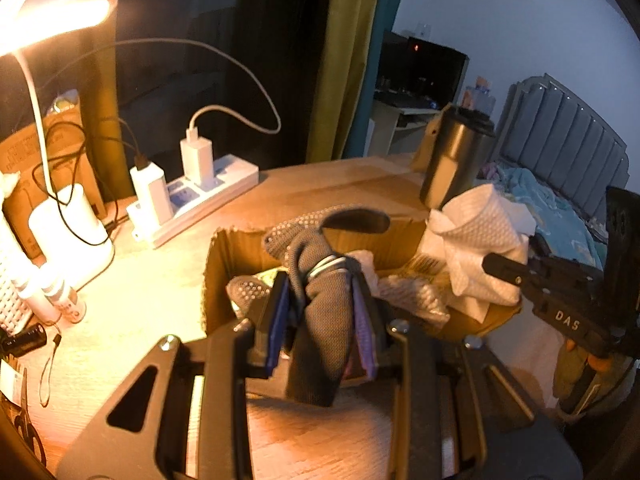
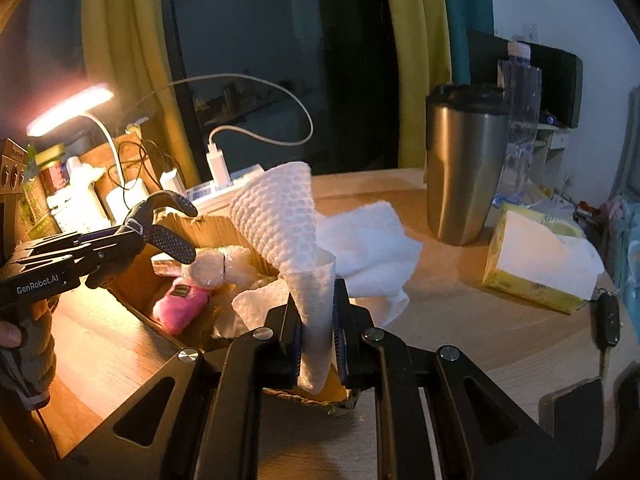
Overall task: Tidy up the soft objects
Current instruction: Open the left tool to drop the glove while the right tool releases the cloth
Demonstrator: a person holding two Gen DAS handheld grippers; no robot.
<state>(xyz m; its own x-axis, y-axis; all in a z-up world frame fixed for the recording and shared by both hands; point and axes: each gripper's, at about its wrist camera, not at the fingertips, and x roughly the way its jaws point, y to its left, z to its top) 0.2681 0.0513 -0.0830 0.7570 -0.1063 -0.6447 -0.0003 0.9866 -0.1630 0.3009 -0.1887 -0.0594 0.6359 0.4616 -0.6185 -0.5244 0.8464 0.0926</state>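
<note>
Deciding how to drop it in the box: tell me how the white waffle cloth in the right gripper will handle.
The white waffle cloth is probably floppy: it curls and folds above the right hand-held gripper. It seems light, standing partly upright from one pinch. Loose ends may snag the cardboard box rim.

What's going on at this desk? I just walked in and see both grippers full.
A person is sorting soft things into a cardboard box with two handheld grippers. The left gripper is shut on a grey sock with grip dots, held over the box. The right gripper is shut on a white textured cloth at the box's near edge. A pink plush toy already lies inside.
</note>
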